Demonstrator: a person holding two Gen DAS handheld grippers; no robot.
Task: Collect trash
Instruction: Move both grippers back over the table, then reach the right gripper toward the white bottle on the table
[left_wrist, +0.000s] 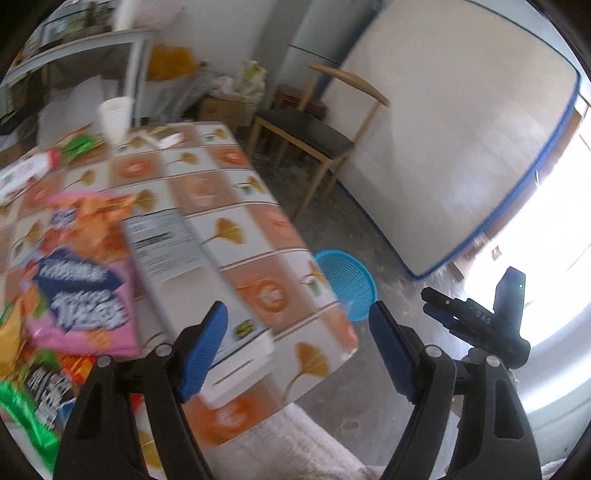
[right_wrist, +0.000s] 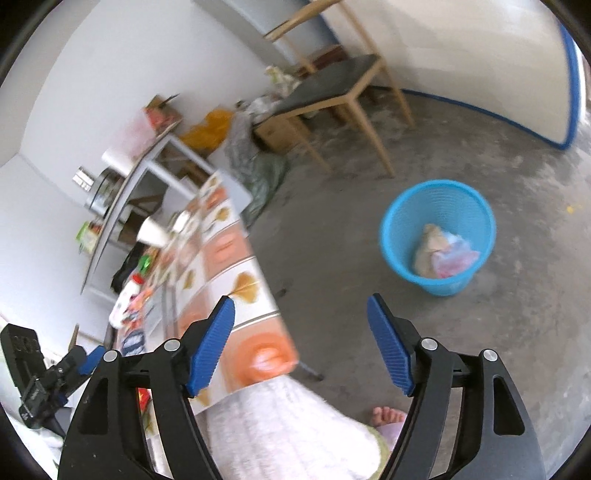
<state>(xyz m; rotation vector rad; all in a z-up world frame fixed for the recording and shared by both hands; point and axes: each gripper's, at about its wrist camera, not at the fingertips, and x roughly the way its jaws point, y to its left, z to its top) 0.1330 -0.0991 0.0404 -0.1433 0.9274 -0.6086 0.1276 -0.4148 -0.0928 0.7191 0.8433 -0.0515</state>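
Note:
A table with a patterned orange and white cloth holds snack wrappers, a white box, a white paper cup and other litter. My left gripper is open and empty over the table's near corner. My right gripper is open and empty, off the table's edge above the floor. A blue mesh waste basket stands on the floor to the right of the table with some trash inside; it also shows in the left wrist view. The right gripper also shows in the left wrist view.
A wooden chair with a dark seat stands beyond the table. A white mattress with blue trim leans on the wall. A grey shelf and bags are behind the table. The person's bare foot is on the concrete floor.

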